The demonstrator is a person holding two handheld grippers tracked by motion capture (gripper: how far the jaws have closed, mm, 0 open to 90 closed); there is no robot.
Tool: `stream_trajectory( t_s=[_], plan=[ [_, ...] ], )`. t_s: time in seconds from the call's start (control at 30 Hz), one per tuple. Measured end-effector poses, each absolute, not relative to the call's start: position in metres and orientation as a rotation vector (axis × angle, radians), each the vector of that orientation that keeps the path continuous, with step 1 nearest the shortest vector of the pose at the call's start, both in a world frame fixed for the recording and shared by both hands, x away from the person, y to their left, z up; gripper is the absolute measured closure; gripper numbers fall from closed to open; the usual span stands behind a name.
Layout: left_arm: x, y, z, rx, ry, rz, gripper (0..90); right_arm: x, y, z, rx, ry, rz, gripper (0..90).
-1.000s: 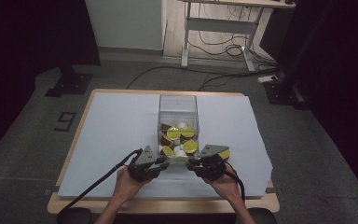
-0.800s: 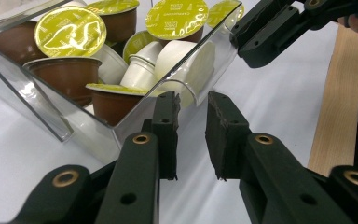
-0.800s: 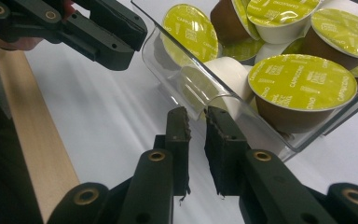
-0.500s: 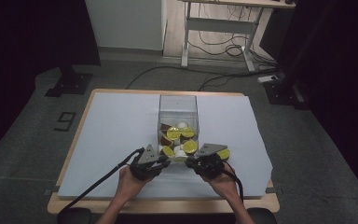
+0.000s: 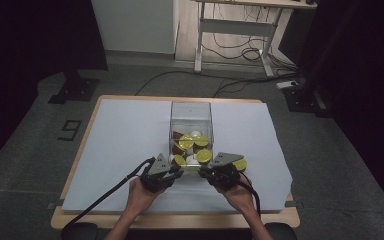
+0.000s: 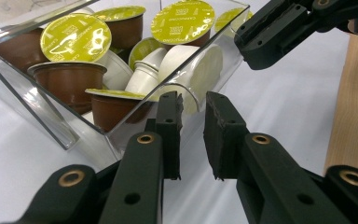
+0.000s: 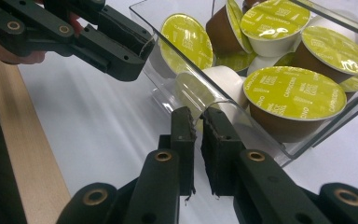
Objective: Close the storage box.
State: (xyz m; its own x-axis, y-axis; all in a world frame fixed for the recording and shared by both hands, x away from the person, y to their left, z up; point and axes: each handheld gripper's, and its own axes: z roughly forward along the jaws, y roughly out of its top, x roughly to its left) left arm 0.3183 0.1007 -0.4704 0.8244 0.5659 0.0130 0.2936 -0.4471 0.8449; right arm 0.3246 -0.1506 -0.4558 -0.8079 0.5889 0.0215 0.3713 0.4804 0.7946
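Note:
A clear plastic box [image 5: 190, 114] holding several coffee capsules [image 5: 186, 143] with lime-green lids stands mid-table; brown and white capsules [image 6: 72, 44] show through its wall. My left gripper [image 5: 179, 168] is at the box's near left corner, and its jaws [image 6: 192, 100] stand slightly open at the notched front wall [image 6: 193, 70]. My right gripper [image 5: 203, 170] is at the near right corner. Its jaws [image 7: 198, 116] are almost closed on the thin edge of that same wall [image 7: 200, 95]. A loose green-lidded capsule [image 5: 240, 164] lies just right of the right gripper.
A white sheet [image 5: 120, 145] covers the wooden table [image 5: 75, 219], whose bare edge runs close behind both hands. Cables trail from the grippers toward the person. On the floor beyond stand a desk frame [image 5: 235, 30] and dark stands.
Both grippers have crept slightly forward and inward to the box's near wall. The box and capsules have not visibly moved.

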Motion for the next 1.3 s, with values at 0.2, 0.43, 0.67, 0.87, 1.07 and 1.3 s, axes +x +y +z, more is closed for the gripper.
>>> stream_trajectory(
  t_s=[0.2, 0.43, 0.67, 0.87, 1.07, 1.3],
  plan=[
    [0.318, 0.101, -0.471, 2.066, 0.63, 0.372, 75.7, 0.327, -0.148, -0.455, 0.822, 2.466, 1.222, 81.2],
    [0.317, 0.102, -0.47, 2.074, 0.623, 0.382, 74.1, 0.331, -0.147, -0.455, 0.831, 2.446, 1.2, 81.2],
    [0.317, 0.103, -0.47, 2.085, 0.62, 0.381, 71.9, 0.335, -0.147, -0.454, 0.841, 2.433, 1.194, 81.3],
    [0.317, 0.105, -0.472, 2.089, 0.627, 0.372, 68.2, 0.339, -0.147, -0.454, 0.853, 2.432, 1.199, 81.2],
    [0.318, 0.109, -0.474, 2.095, 0.636, 0.362, 64.0, 0.342, -0.148, -0.454, 0.868, 2.435, 1.215, 80.5],
    [0.318, 0.114, -0.476, 2.101, 0.649, 0.36, 59.5, 0.344, -0.146, -0.455, 0.864, 2.442, 1.213, 78.5]
  ],
)
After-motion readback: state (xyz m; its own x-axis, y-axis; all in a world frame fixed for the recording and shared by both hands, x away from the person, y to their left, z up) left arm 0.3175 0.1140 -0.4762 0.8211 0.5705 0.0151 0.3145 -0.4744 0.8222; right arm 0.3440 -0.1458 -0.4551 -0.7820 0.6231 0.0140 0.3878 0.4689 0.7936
